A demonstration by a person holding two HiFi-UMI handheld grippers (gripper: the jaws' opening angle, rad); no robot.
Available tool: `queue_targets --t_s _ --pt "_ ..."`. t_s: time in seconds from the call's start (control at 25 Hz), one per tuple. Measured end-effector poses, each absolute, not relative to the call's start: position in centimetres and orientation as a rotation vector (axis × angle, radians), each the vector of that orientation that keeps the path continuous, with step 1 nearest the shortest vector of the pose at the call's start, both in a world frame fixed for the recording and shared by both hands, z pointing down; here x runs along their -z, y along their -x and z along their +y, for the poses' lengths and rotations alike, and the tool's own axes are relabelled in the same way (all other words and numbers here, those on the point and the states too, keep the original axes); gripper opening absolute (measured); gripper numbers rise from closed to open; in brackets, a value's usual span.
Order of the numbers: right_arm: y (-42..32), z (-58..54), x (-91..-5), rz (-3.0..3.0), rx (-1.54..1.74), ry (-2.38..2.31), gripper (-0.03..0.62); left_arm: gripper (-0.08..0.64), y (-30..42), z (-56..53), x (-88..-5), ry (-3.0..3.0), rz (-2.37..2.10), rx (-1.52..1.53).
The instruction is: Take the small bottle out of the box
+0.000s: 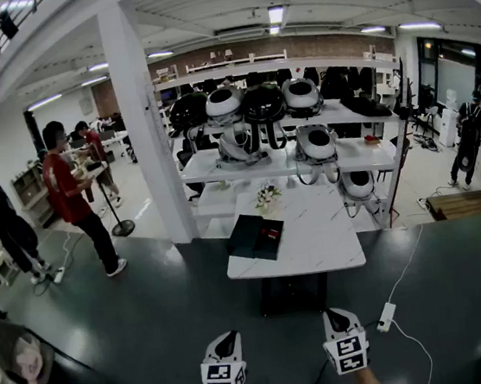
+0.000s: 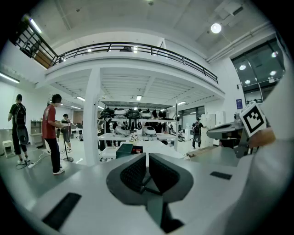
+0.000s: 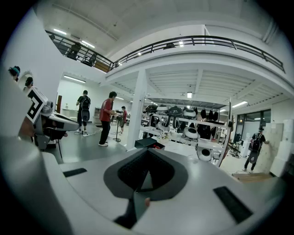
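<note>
While well short of the white marbled tabletop (image 1: 316, 243), holds jaws of left gripper (image 1: 229, 336) and right gripper (image 1: 335, 314) closed, empty. Far ahead of jaws, at tabletop's left edge: dark, flat, rectangular box (image 1: 255, 235), open, red inside; bottle too small to tell.

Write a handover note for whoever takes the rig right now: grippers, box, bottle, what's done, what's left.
Left gripper: jaws together, nothing between them.
Right gripper: jaws shut, empty.
Both are held low over the dark floor, well short of the table, touching nothing.
Box: dark, appears open with red showing inside, at the left edge of the white table. The small bottle cannot be made out from this far.
Done: nothing on the bottle yet.
Left: step up to the table, open a gripper, find the bottle in the box, grip it and lift it out.
</note>
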State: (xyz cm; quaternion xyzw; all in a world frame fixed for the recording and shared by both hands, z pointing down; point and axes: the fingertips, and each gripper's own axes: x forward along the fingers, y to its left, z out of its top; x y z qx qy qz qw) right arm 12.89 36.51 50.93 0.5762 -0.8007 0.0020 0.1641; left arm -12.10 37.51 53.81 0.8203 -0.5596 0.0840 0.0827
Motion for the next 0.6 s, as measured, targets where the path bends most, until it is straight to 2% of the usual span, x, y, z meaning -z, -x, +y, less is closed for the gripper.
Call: queue_targets --t_s 0.6 --pt "-15.3 36.0 -51.1 -2.298 0.018 -1.615 0.020 0.035 8.5 37.5 -54.1 -2.449 -1.671 -0.256"
